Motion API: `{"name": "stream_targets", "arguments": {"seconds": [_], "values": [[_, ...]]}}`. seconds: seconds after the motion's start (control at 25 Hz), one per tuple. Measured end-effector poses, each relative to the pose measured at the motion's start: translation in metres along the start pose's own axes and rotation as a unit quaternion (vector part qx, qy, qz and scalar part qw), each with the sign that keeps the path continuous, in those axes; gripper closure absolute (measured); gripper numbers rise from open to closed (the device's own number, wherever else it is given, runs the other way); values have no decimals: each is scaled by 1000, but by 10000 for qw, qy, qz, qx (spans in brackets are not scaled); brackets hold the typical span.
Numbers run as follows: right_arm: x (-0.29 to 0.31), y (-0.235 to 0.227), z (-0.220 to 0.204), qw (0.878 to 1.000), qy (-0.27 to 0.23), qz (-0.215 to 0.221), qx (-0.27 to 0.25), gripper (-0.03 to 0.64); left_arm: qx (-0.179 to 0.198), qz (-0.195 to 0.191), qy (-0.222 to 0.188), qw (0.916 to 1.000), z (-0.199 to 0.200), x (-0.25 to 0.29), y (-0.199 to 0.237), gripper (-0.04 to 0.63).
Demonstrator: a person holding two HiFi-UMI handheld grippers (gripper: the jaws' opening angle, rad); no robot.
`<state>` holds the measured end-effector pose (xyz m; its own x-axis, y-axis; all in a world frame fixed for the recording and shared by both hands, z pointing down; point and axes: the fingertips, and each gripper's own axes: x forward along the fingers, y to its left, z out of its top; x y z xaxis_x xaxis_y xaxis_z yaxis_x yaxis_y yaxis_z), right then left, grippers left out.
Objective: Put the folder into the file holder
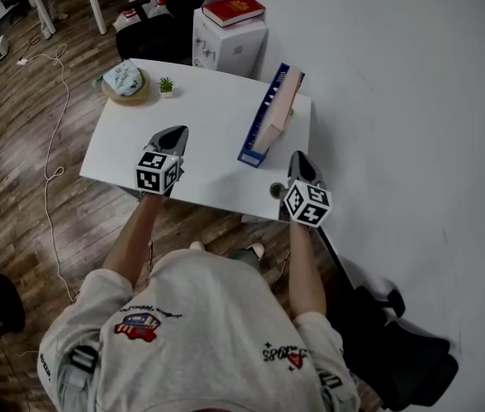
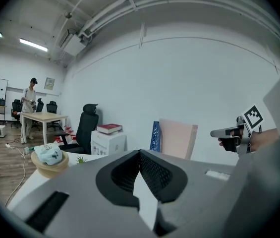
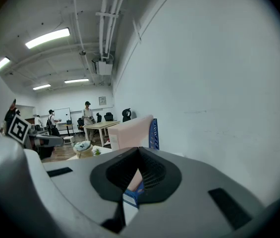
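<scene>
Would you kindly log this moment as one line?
folder: in file holder | left gripper: shut, empty | right gripper: shut, empty

Pale pink folder (image 1: 282, 103), upright inside the blue file holder (image 1: 260, 125), near the white table's (image 1: 199, 136) right edge

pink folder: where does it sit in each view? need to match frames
Head view: folder upper middle, slightly right of centre.
Left gripper view: folder right of centre, against the white wall.
Right gripper view: folder just left of centre.
Shared landmark: the blue file holder, right beside the folder in all three.
</scene>
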<state>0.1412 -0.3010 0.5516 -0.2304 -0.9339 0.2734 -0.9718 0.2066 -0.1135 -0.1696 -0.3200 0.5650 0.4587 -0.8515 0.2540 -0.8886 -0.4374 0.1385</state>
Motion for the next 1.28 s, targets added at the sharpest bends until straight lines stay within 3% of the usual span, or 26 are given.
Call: {"name": "stream_targets", "arguments": {"seconds": [0.4, 0.68, 1.28], "values": [[-12, 31, 16, 9985, -429, -39, -336, 615, 49, 135, -581, 9982, 42, -46, 27, 589], [-13, 45, 9, 9980, -358, -1, -523, 615, -6, 188, -541, 9984, 34, -53, 34, 589], [-17, 38, 2, 9985, -331, 21, -432, 615, 37, 68, -378, 9993, 20, -47, 16, 589]]}}
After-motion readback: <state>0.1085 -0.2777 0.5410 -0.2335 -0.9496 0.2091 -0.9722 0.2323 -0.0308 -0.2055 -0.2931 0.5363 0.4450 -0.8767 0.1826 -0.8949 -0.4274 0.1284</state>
